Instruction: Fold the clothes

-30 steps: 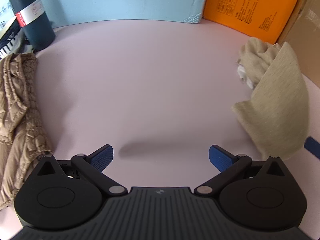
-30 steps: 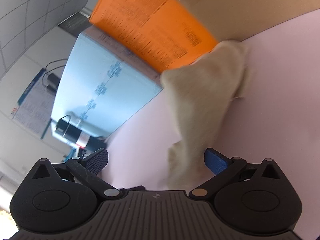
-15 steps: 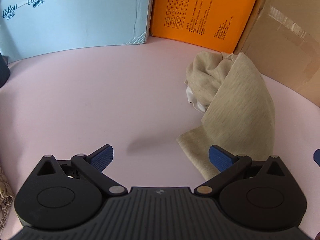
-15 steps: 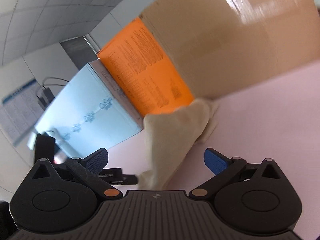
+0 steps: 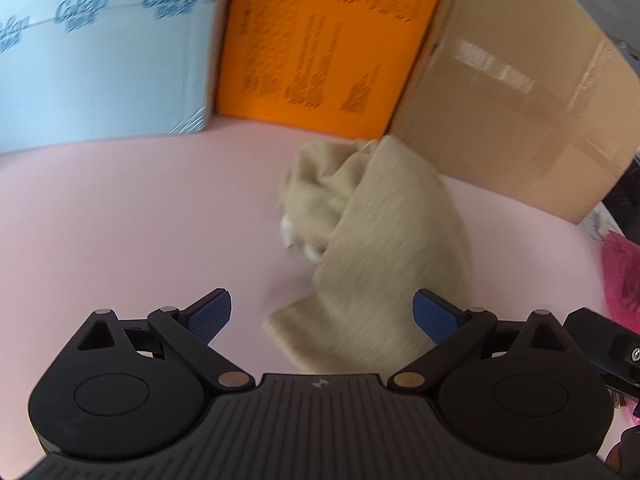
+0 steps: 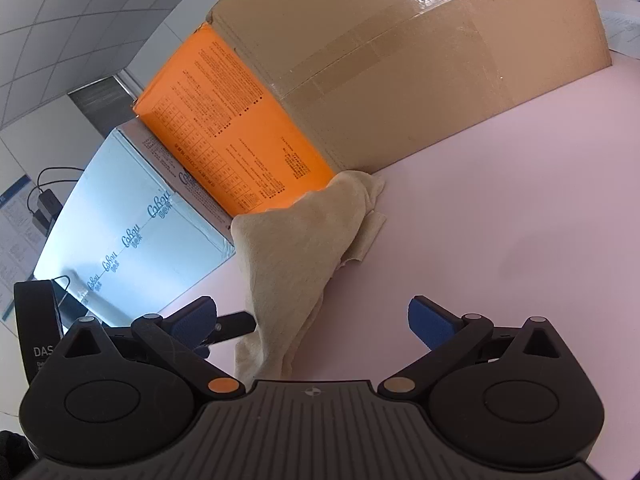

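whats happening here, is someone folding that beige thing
A person holds a gripper in each hand over a pink table. A crumpled beige garment lies bunched against an orange box and a cardboard box, not yet folded. The left gripper and right gripper both have their jaws wide open, with the garment's near end between them. Neither grips it.

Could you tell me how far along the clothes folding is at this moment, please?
Nothing looks folded yet. The beige garment lies crumpled on the pink table against the orange box and cardboard box. In hand: nothing; the left gripper and right gripper are open, close to its near edge. Grasping, spreading and folding remain.
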Demonstrator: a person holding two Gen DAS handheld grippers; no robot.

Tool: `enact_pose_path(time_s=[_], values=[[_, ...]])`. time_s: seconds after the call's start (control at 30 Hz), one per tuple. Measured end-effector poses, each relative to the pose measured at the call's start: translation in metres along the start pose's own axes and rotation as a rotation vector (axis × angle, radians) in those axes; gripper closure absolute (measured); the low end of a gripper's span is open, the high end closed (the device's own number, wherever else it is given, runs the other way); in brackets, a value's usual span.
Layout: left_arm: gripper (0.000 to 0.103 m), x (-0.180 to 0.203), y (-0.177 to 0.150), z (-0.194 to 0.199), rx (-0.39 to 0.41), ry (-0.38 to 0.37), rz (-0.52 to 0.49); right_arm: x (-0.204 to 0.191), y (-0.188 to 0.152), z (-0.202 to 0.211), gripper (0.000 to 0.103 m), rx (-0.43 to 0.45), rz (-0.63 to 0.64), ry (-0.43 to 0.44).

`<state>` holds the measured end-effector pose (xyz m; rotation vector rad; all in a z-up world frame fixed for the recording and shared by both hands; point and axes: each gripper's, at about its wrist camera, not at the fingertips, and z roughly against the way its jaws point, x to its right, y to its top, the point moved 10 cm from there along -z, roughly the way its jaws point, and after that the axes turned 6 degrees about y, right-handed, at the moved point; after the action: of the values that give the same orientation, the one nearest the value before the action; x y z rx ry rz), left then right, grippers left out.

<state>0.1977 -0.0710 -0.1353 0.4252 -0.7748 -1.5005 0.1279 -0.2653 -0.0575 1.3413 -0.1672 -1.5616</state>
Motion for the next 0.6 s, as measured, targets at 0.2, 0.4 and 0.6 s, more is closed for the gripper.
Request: enact_pose_path(time_s=[0.2,0.4,0.6], values=[[0.005,0.012,0.008,-0.015,-0.021,-0.07,0.026,-0.019,0.023,0.005,0.0,0.048,0.127,0.031],[0.031,0.036,0.003,-0.014,-0.04,-0.189,-0.009,-0.031,0.076,-0.026,0.0,0.061,0.246,0.022],[0.045,0.088,-0.018,0.017,-0.042,-0.389,-0.209,-0.046,0.092,-0.094,0.0,-0.057,0.427,0.006]])
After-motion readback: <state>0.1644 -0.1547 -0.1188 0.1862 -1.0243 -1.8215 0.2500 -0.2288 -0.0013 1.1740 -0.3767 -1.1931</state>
